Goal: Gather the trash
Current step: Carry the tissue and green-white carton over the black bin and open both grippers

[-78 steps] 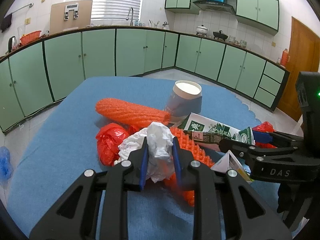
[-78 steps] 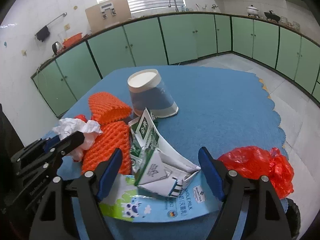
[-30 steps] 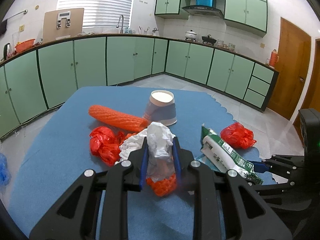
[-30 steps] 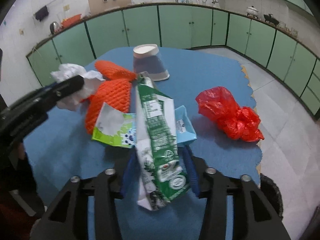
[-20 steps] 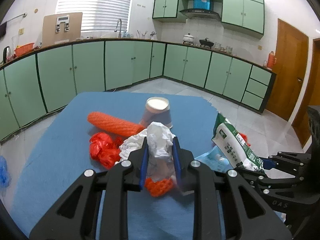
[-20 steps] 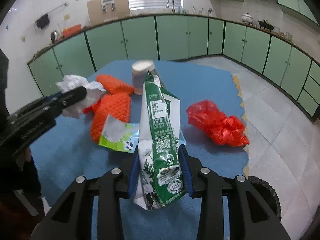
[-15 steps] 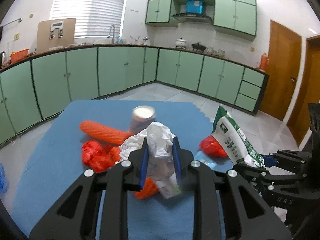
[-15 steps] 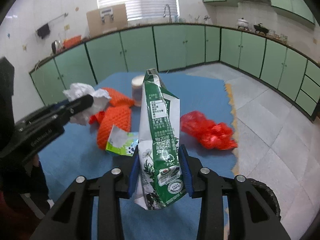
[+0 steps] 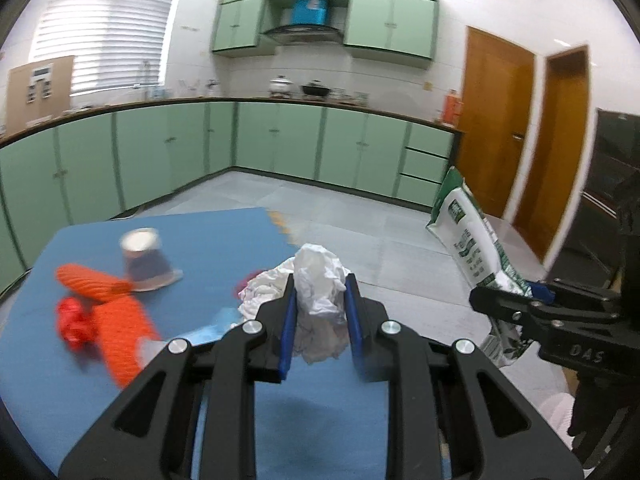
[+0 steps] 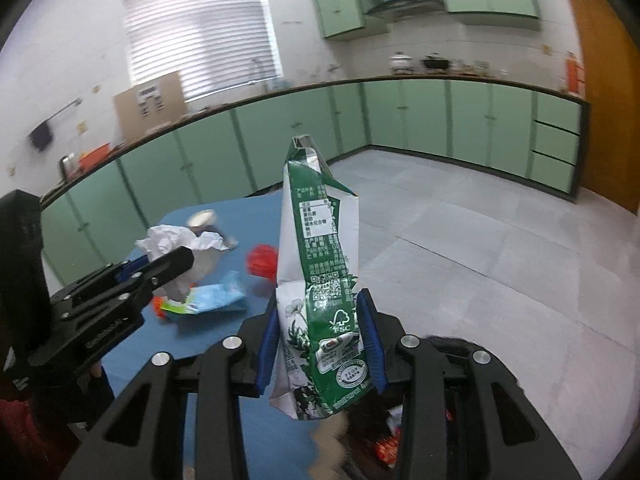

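My left gripper [image 9: 318,312] is shut on a crumpled white paper wad [image 9: 320,292], held above the near right part of the blue table mat [image 9: 220,236]. My right gripper [image 10: 320,332] is shut on a crushed green-and-white carton [image 10: 320,256] that stands upright between its blue pads, out over the tiled floor. In the left wrist view that carton [image 9: 468,236] hangs at the right. Left on the mat are two orange foam nets [image 9: 92,284], a red bag [image 9: 74,326], an upturned paper cup [image 9: 142,258] and a flattened blue-green carton [image 10: 212,300].
A second red bag [image 10: 262,266] lies near the mat's far edge. Below my right gripper sits a dark container [image 10: 452,346] with scraps inside. Green cabinets [image 9: 280,144] line the walls, and wooden doors [image 9: 496,128] stand at the right. Grey tiled floor [image 10: 500,248] stretches right of the table.
Both grippers have risen and swung right, away from the pile, each still holding its item. The table with the leftover trash has slid to the left of both views.
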`<state>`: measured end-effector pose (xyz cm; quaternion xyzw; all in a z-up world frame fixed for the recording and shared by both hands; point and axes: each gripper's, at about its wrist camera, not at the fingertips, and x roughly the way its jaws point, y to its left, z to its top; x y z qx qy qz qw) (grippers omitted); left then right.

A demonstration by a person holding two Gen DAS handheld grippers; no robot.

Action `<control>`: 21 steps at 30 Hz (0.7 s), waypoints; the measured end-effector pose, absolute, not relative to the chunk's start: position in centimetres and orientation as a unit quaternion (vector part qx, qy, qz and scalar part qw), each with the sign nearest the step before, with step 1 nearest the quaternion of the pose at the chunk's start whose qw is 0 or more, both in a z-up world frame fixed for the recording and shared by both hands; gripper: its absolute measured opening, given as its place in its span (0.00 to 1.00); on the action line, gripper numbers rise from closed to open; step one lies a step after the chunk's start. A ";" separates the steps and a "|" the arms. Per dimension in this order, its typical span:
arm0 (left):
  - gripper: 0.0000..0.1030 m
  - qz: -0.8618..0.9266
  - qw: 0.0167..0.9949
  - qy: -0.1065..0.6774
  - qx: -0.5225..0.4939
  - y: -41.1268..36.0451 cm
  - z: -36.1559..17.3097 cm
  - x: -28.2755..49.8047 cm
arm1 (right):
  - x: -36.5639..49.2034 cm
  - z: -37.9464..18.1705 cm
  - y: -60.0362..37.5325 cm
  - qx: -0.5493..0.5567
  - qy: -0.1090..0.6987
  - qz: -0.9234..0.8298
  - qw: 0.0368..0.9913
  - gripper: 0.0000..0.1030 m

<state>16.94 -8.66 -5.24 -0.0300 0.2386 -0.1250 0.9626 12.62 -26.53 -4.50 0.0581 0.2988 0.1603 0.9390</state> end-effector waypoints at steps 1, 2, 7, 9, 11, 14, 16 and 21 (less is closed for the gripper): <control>0.21 -0.138 0.960 0.240 -0.028 -9.8 -5.4 17.0 | 12.4 -4.9 -27.8 0.065 0.302 0.145 0.940 0.36; 0.21 -0.146 0.959 0.241 -0.028 -10.5 -5.5 17.2 | 12.3 -5.2 -28.6 0.069 0.305 0.137 0.940 0.36; 0.21 -0.197 0.945 0.261 -0.024 -15.0 -7.0 18.2 | 12.0 -7.7 -32.8 0.088 0.327 0.085 0.937 0.36; 0.21 -0.212 0.939 0.270 -0.023 -16.2 -7.8 18.6 | 12.0 -8.6 -33.9 0.092 0.336 0.069 0.935 0.36; 0.21 -0.223 0.935 0.274 -0.022 -17.3 -8.3 18.9 | 12.2 -9.5 -34.9 0.096 0.343 0.056 0.933 0.36; 0.23 -0.235 0.931 0.279 -0.019 -18.8 -9.2 19.6 | 12.5 -10.6 -35.7 0.094 0.354 0.039 0.930 0.36; 0.24 -0.242 0.927 0.285 -0.016 -19.8 -9.7 20.4 | 12.7 -11.3 -35.8 0.093 0.364 0.030 0.926 0.36; 0.48 -0.257 0.921 0.294 -0.014 -21.0 -10.3 21.0 | 13.6 -13.8 -37.3 0.083 0.388 0.002 0.918 0.44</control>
